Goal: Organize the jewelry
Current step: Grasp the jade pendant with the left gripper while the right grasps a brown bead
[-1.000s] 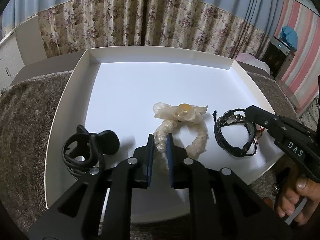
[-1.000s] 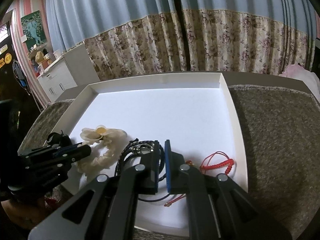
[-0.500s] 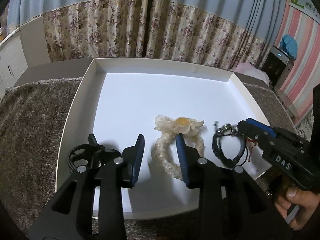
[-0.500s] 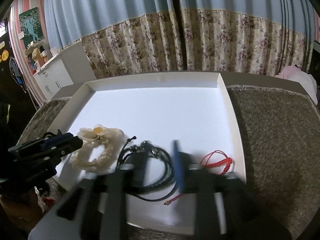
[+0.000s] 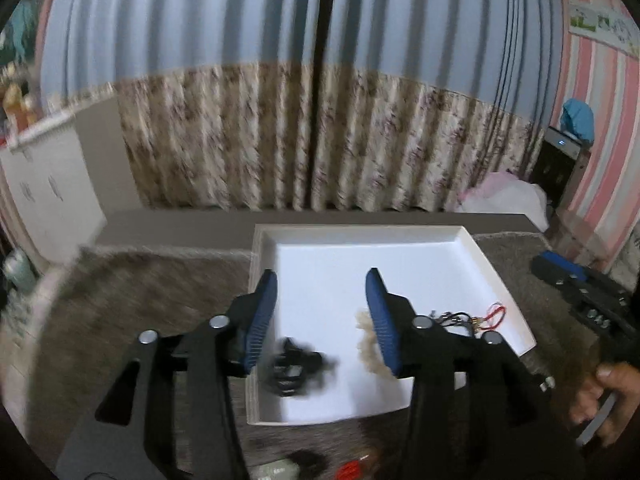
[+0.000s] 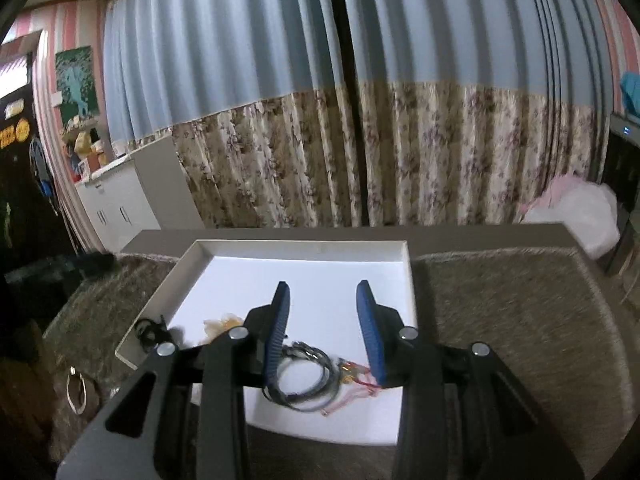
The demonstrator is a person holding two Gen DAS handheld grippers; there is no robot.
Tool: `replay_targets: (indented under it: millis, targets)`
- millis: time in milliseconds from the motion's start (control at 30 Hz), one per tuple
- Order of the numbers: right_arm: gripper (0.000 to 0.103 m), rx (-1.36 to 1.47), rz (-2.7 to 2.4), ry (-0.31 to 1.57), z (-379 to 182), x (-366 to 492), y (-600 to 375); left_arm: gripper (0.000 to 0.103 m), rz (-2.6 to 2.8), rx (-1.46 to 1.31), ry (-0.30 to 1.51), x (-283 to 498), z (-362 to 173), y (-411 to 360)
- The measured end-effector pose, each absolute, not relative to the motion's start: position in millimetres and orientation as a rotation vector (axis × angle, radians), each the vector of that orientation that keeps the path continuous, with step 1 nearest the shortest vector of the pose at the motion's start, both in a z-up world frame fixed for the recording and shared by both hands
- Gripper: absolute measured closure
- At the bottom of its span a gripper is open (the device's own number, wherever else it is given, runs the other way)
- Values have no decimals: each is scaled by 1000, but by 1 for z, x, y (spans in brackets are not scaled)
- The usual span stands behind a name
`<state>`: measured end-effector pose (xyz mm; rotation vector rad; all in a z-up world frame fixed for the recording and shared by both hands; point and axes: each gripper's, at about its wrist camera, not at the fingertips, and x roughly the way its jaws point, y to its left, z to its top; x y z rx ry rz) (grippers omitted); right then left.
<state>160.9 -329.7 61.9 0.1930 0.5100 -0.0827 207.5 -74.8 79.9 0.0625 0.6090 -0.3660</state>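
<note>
A white tray [image 5: 484,256] lies on a brown fuzzy cloth. In it lie a black hair tie [image 5: 294,366], a cream scrunchie [image 5: 366,348], a black cord bracelet [image 6: 304,376] and a red string bracelet [image 5: 494,314]. My left gripper [image 5: 322,316] is open and empty, raised above the tray's near edge. My right gripper [image 6: 322,324] is open and empty, raised above the black cord bracelet and the red string [image 6: 362,380]. The right gripper also shows at the right of the left wrist view [image 5: 576,280], held in a hand.
A ring-shaped item [image 6: 76,394] lies on the cloth left of the tray. Small items [image 5: 348,470] lie on the cloth in front of the tray. A curtain hangs behind, with a white cabinet [image 6: 116,204] at the left.
Both grippers opened, let go of the scrunchie and the black cord bracelet, and pulled back and up from the tray. The jewelry stays in the tray.
</note>
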Motion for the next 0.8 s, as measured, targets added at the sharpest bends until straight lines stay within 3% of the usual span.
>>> replay_targets:
  millis: [133, 333, 567, 800]
  targets:
    - [67, 162, -110, 506, 61, 121, -339, 56, -346, 107, 600, 185, 86, -51]
    - [67, 192, -153, 579, 25, 71, -352, 56, -296, 71, 655, 151, 50, -17]
    - [67, 264, -131, 663, -21, 40, -350, 56, -353, 97, 745, 115, -10, -36]
    - [67, 260, -95, 671, -27, 39, -330, 56, -349, 73, 777, 131, -24, -43]
